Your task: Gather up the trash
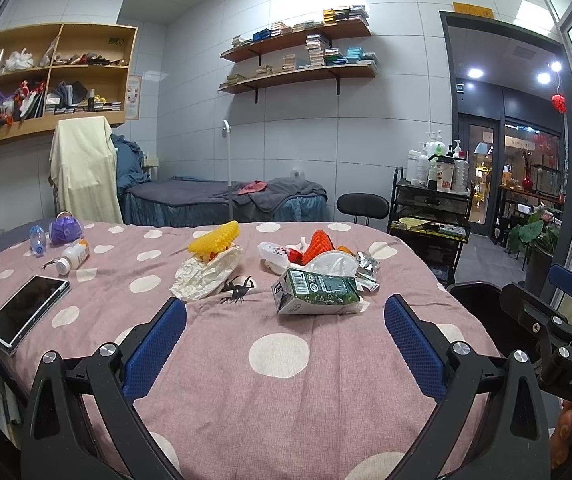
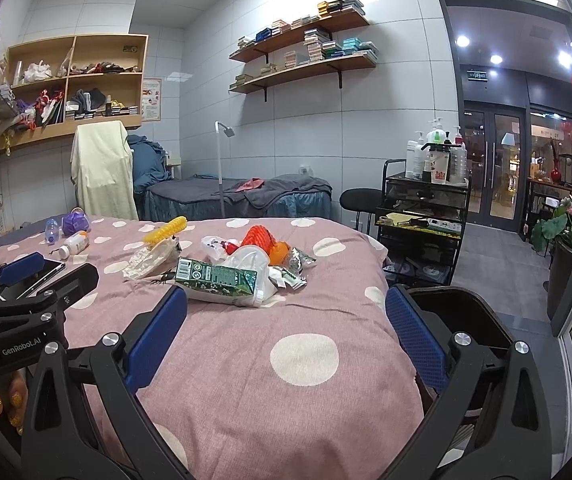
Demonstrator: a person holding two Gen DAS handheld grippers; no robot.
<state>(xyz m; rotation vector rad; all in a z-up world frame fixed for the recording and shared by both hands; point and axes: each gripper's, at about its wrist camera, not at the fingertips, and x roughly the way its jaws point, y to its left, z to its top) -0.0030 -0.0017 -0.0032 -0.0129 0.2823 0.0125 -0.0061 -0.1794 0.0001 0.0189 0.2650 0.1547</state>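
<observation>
Trash lies in the middle of a pink polka-dot bed (image 1: 286, 380) (image 2: 246, 360). A green drink carton (image 1: 315, 290) (image 2: 218, 280) lies on its side nearest me. Behind it are a white mask (image 1: 331, 262), orange foam netting (image 1: 317, 244) (image 2: 260, 238), a white plastic wrapper (image 1: 272, 254) and foil wrappers (image 1: 367, 266) (image 2: 297, 260). To the left, yellow foam netting (image 1: 216, 238) (image 2: 166, 230) rests on crumpled white paper (image 1: 206, 274) (image 2: 150, 260). My left gripper (image 1: 286, 314) is open and empty, short of the carton. My right gripper (image 2: 286, 308) is open and empty over the bed's near right part.
A phone (image 1: 26, 310) (image 2: 44, 274), a white pill bottle (image 1: 72, 258) (image 2: 74, 244), a purple item (image 1: 65, 230) and a small blue bottle (image 1: 38, 238) lie at the bed's left. A black bin (image 1: 473, 304) (image 2: 457, 312) stands at the bed's right. A black trolley (image 2: 421, 216) stands beyond.
</observation>
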